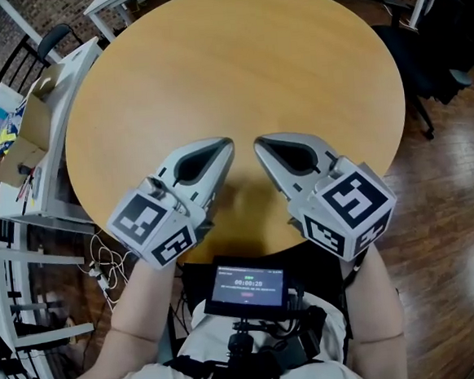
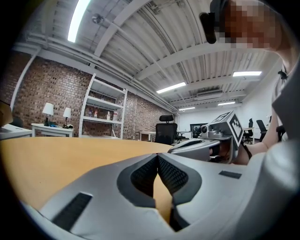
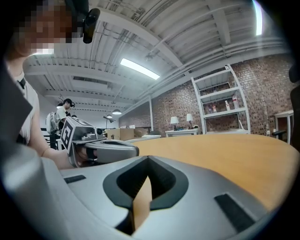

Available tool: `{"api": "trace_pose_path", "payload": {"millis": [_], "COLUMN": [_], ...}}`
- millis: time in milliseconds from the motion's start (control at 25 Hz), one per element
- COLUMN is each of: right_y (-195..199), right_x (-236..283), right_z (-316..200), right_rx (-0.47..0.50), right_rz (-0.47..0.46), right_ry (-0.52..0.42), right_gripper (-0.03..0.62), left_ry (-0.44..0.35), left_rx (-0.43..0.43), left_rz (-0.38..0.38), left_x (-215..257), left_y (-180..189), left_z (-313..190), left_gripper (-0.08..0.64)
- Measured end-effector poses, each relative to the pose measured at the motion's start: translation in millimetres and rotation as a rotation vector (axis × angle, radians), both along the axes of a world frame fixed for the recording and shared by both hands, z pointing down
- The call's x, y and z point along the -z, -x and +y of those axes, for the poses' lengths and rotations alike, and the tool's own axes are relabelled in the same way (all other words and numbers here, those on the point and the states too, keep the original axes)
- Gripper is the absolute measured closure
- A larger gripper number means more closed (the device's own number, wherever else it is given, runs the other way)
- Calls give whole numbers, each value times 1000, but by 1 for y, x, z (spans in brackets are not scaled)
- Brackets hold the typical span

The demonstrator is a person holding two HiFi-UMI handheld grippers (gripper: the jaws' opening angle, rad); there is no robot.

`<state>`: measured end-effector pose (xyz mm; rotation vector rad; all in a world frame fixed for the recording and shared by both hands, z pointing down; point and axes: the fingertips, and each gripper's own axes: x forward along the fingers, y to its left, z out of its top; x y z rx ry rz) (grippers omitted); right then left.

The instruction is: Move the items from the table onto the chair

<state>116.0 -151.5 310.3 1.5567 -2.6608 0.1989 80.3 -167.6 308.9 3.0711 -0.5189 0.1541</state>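
Note:
A round wooden table (image 1: 228, 71) fills the head view, and only my two grippers rest on its top, near the front edge. My left gripper (image 1: 228, 147) lies at the left with its tip pointing up and to the right, jaws shut on nothing. My right gripper (image 1: 260, 144) mirrors it at the right, also shut and holding nothing. The two tips nearly meet. In the left gripper view the left gripper's (image 2: 157, 157) jaws touch at the tip, with the right gripper (image 2: 206, 145) beyond. In the right gripper view the right gripper (image 3: 148, 159) is closed too.
A black office chair (image 1: 431, 55) stands right of the table on the wood floor. At the left are a cardboard box (image 1: 28, 135) on a white desk and loose cables (image 1: 104, 264). A small screen (image 1: 249, 286) hangs at the person's chest. White shelving (image 2: 105, 112) stands against the brick wall.

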Motion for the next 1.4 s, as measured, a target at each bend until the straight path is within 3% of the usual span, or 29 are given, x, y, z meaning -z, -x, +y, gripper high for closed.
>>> {"api": "trace_pose_path", "payload": {"millis": [440,1400], "right_y": [2,4], "right_x": [-7,-6], "right_z": [-2,-2], "right_rx": [-1,2], "right_rz": [32,36], "right_ry": [7,18], "right_gripper": [584,588], "left_ry": [45,58], "left_rx": [21,27], "left_rz": [-45,-50], "left_x": [-14,-13], "left_y": [-2,-1], "left_z": [-7,-8], "left_gripper": [558,558]}}
